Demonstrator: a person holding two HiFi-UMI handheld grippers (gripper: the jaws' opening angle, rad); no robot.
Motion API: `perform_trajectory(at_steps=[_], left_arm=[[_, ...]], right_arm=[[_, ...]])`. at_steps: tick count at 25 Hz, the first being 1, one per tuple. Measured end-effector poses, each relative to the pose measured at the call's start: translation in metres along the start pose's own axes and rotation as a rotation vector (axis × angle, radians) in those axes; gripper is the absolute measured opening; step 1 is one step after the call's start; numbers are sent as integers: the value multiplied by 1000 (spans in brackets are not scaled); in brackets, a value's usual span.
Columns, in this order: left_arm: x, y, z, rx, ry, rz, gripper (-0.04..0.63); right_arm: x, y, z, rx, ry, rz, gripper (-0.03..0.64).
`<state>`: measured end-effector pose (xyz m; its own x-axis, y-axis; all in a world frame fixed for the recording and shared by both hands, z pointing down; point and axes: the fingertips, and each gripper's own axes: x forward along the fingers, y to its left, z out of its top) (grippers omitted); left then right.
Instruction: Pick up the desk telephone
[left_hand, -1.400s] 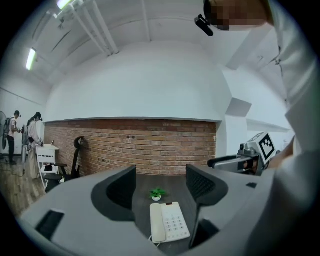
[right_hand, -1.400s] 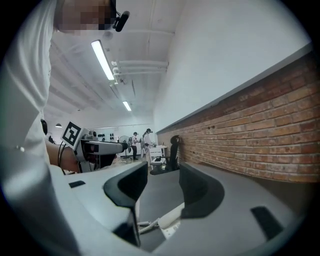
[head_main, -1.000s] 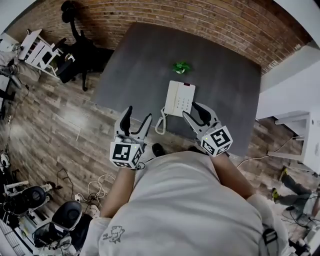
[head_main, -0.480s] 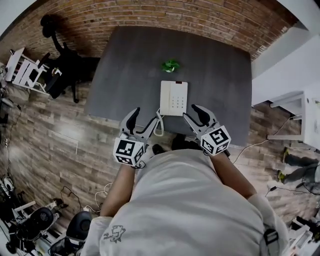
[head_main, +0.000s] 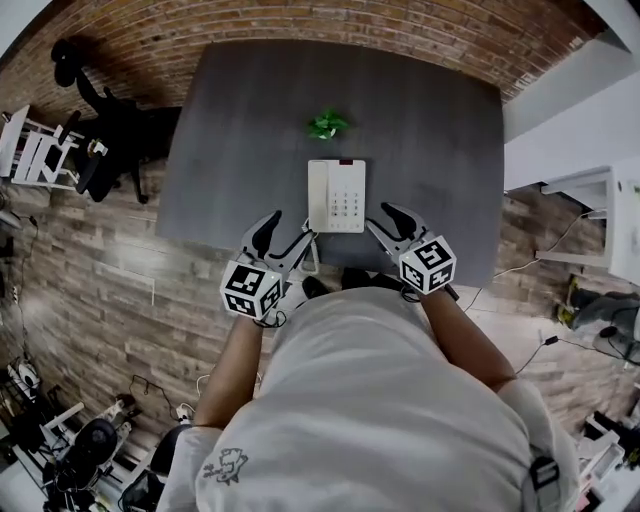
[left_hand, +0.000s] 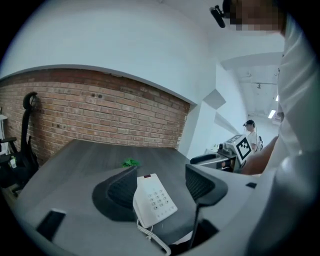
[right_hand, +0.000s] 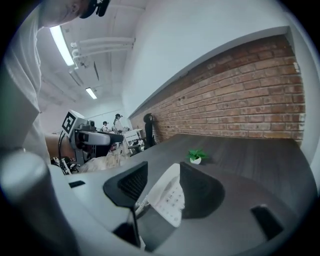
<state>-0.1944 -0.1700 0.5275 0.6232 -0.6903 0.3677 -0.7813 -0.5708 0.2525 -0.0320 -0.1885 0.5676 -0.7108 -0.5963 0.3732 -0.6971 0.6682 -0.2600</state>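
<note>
**A:** Where does the desk telephone sit?

**B:** It lies flat on the dark table, near the front edge, keypad up. A small green plant stands behind it, well apart. The left gripper is just off its near-left corner and the right gripper just off its near-right corner. Neither touches it.

**A:** And the claws?

**B:** Both gape wide with nothing in them. Each gripper view shows the phone framed between the jaws, but farther off on the table.

**A:** How will it handle?

**B:** It is likely a stiff, smooth plastic shell and fairly light, so the pads could slide on it. The handset probably only rests in its cradle and may tip out if the body tilts. The safest hold looks like the two long sides, low on the base, one gripper to each, lifted level.

**A:** Anything unclear?

**B:** The coiled cord runs off the near end toward the table edge. Its far end is hidden behind the left gripper and the person's torso, so whether it will tug cannot be told. Whether a line cable leaves the back cannot be made out either. The right gripper view shows the phone only obliquely and blurred.
</note>
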Motion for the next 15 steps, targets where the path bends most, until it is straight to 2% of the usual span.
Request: perform_trajectory(at_steps=[4,9,15], left_arm=[[24,8,-16,-56,60,-31,318],[52,15,-37,-125,147,-93,321],[78,30,-53,-149,206,-93,322]], right_arm=[[12,-17,-22,74,68,35,189],[22,-42,-48,137,134,25,187],[32,-54,-86,198,220,51,179]])
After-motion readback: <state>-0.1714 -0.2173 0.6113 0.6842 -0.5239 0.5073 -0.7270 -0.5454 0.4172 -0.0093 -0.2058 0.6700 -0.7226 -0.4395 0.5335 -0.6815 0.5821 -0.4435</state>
